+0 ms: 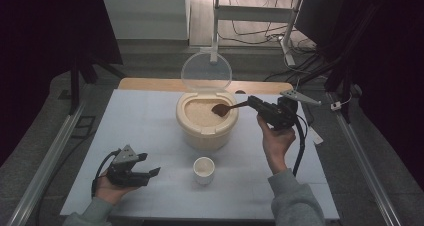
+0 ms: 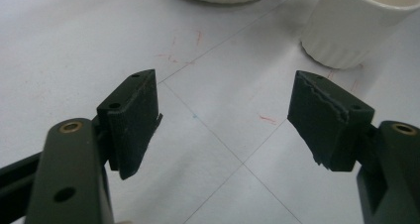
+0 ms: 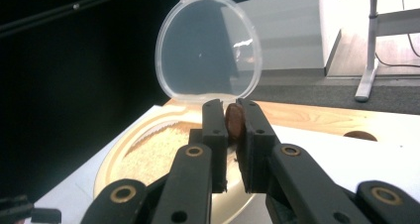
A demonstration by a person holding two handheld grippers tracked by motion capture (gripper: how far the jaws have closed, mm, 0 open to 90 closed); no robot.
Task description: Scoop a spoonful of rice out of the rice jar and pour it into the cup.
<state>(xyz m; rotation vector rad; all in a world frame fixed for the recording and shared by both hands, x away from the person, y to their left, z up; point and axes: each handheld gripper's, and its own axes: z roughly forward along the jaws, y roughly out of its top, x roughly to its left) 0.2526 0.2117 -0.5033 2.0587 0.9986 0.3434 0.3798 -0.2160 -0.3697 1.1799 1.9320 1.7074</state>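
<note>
A cream round container (image 1: 206, 121) full of pale grain stands mid-table, its clear lid (image 1: 206, 72) hinged upright behind it. My right gripper (image 1: 254, 103) is shut on the handle of a brown wooden spoon (image 1: 223, 109), whose bowl hangs over the grain. In the right gripper view the jaws pinch the spoon (image 3: 234, 121) in front of the lid (image 3: 208, 53) and the container (image 3: 148, 152). A small white cup (image 1: 204, 169) sits near the front. My left gripper (image 1: 150, 166) rests open on the table left of the cup, its pads (image 2: 134, 120) apart with nothing between them, the cup (image 2: 356, 26) ahead.
The white table (image 1: 140, 131) has open room on its left half and at the front right. Metal rails run along both sides (image 1: 45, 161). A desk frame and cables (image 1: 280, 36) stand on the floor beyond the far edge.
</note>
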